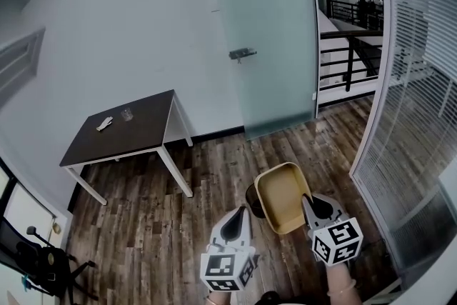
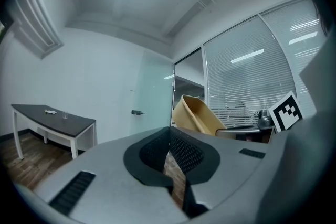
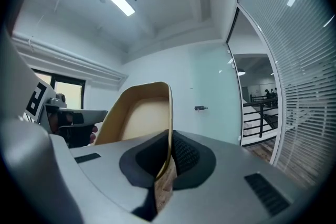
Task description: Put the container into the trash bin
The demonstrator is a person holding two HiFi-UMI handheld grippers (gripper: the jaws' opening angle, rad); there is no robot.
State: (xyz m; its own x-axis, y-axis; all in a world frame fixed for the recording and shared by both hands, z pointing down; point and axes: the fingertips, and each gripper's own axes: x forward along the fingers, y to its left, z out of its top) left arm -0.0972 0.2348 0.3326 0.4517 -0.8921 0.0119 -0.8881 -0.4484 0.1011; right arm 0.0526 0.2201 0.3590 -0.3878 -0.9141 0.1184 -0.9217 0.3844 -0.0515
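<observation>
**We carry the container, with no bin clearly in sight.**

We stand on the wood floor (image 1: 143,225), facing the frosted glass door (image 1: 271,39) and the dark table (image 1: 139,131). The tan container (image 1: 282,196) is off the floor and tilted on edge. The right gripper (image 3: 169,136) pinches the container's rim between its jaws. The left gripper (image 2: 169,131) is just beside it, jaws pressed together on nothing. A dark round shape (image 1: 252,198) at the container's left edge may be the bin; we cannot tell. We judge this the carrying step. Next we must find the bin, bring the container over its mouth, then spread the right jaws.
</observation>
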